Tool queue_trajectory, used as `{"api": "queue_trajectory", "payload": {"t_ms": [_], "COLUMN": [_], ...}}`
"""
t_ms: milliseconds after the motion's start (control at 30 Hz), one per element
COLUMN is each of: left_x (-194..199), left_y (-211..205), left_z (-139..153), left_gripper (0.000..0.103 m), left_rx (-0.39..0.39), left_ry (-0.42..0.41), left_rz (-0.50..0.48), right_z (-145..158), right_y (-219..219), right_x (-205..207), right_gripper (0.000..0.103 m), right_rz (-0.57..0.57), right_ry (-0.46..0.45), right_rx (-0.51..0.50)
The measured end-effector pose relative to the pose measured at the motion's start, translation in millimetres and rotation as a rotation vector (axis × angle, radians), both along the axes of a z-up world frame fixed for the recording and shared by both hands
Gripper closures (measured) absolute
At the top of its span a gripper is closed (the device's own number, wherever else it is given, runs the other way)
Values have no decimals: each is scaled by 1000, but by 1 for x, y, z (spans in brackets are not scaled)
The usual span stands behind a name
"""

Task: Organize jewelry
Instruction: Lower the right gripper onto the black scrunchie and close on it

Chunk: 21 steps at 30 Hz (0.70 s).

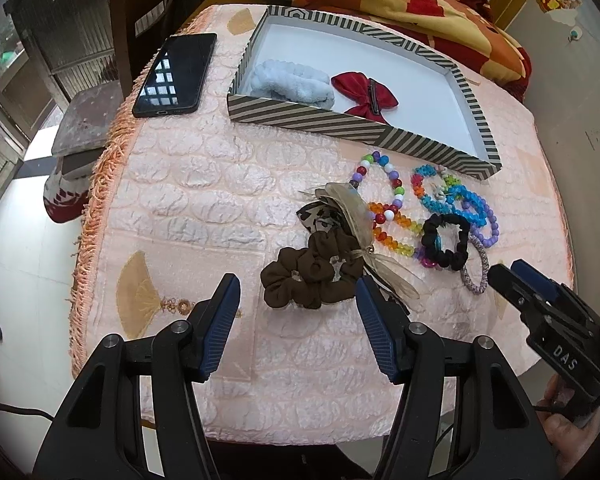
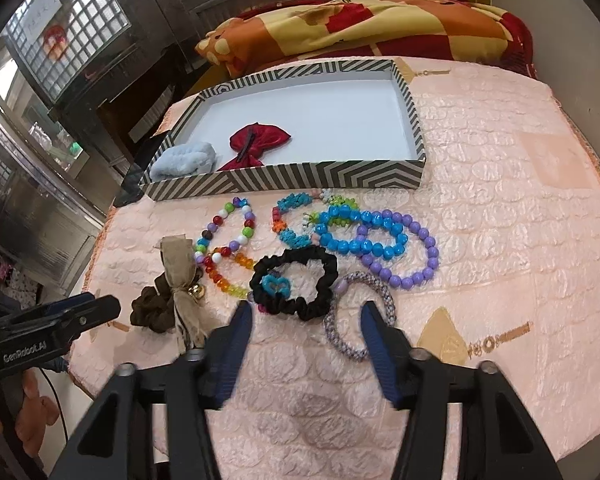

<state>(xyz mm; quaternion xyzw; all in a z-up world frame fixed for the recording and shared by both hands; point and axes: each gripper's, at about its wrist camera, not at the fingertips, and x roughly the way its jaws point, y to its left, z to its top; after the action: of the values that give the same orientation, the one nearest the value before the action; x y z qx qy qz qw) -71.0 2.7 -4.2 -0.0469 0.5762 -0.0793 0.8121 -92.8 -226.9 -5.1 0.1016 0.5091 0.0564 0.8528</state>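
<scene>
A striped box (image 1: 340, 122) (image 2: 300, 178) holds a light blue fluffy band (image 1: 292, 84) (image 2: 186, 164) and a red bow clip (image 1: 364, 94) (image 2: 256, 146). In front of it lie beaded bracelets (image 1: 380, 188) (image 2: 380, 236), a black scrunchie (image 1: 446, 242) (image 2: 294, 280), a braided band (image 1: 476, 268) (image 2: 356, 320), a brown scrunchie (image 1: 312, 276) (image 2: 152, 308) and a beige ribbon tie (image 1: 348, 208) (image 2: 180, 272). My left gripper (image 1: 296, 296) is open just in front of the brown scrunchie. My right gripper (image 2: 306, 320) is open, its jaws either side of the black scrunchie's near edge and the braided band.
A black phone (image 1: 176, 74) lies left of the box on the pink quilted table cover (image 1: 204, 184) (image 2: 500, 208). A patterned blanket (image 1: 420, 0) (image 2: 360, 24) sits behind the table. A chair (image 1: 100, 92) stands at the left.
</scene>
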Motion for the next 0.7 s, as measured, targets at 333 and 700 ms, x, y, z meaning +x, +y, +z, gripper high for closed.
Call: {"api": "queue_trajectory", "payload": {"t_ms": [333,700], "left_x": [3,11], "left_y": [7,11], "left_z": [-6,-9], "left_gripper": [43,41], "left_rx": [-6,-50], "left_ry": [25,39], "left_rz": [13,18], "right_z": [-21,-42], "right_y": [2,1], "right_x": [35,49], "right_gripper": [69,100], "right_rz": [49,69], "right_ry": [22,56], "right_rx": [-42,-23]}}
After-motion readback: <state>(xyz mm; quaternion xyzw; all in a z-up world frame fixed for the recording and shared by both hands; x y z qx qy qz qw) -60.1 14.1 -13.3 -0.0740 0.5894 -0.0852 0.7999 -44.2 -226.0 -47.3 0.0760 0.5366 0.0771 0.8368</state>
